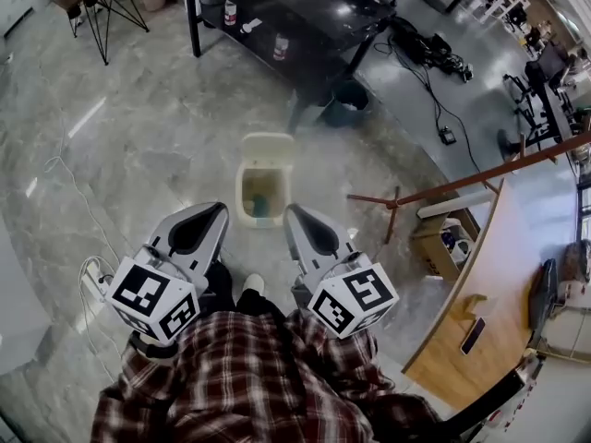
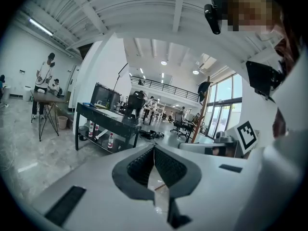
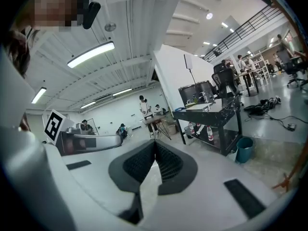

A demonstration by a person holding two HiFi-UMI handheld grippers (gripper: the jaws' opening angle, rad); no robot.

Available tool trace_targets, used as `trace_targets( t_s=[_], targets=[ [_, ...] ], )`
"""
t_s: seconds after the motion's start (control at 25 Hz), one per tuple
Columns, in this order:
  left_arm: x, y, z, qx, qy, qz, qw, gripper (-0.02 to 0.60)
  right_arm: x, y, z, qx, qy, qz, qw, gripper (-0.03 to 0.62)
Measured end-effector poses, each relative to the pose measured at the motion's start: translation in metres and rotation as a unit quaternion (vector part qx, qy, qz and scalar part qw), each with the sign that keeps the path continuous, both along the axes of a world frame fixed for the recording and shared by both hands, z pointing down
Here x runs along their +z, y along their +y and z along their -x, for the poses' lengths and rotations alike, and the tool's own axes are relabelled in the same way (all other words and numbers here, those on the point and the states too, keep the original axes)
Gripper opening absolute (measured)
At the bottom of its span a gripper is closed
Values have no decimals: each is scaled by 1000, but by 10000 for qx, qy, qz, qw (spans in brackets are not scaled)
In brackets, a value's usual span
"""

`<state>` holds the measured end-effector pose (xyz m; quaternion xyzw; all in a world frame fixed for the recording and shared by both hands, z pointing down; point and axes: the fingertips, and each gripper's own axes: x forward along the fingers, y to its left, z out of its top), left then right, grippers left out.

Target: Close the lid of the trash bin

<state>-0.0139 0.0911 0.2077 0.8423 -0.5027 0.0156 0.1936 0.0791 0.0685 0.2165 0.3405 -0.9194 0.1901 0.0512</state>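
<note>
A cream trash bin [image 1: 247,212] stands on the marble floor just ahead of me. Its lid [image 1: 268,146] is tipped up at the far side, and something teal lies inside. My left gripper [image 1: 219,210] and right gripper [image 1: 292,212] are held side by side near my body, their tips on either side of the bin's near edge and above it. Neither touches the bin. Both are shut with nothing between the pads. The left gripper view shows its gripper [image 2: 154,148] aimed across the room, and the right gripper [image 3: 155,143] does the same. The bin is hidden in both gripper views.
A black table [image 1: 305,12] with bottles on its lower shelf stands beyond the bin, a teal bucket [image 1: 346,104] beside its leg. A wooden desk [image 1: 480,275], a slanting wooden pole [image 1: 462,183] and a cardboard box [image 1: 434,243] are at the right. Cables and a power strip [image 1: 92,282] lie left.
</note>
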Motion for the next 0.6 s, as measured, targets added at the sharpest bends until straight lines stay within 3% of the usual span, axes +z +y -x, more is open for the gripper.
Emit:
trace_targets(
  t_s=[0.2, 0.6],
  targets=[
    [12, -35, 15, 81, 59, 145, 9998, 12, 11, -32, 15, 56, 81, 118, 9999, 12],
    [12, -153, 61, 845, 78, 100, 9963, 12, 18, -138, 54, 842, 371, 135, 9957, 12]
  ],
)
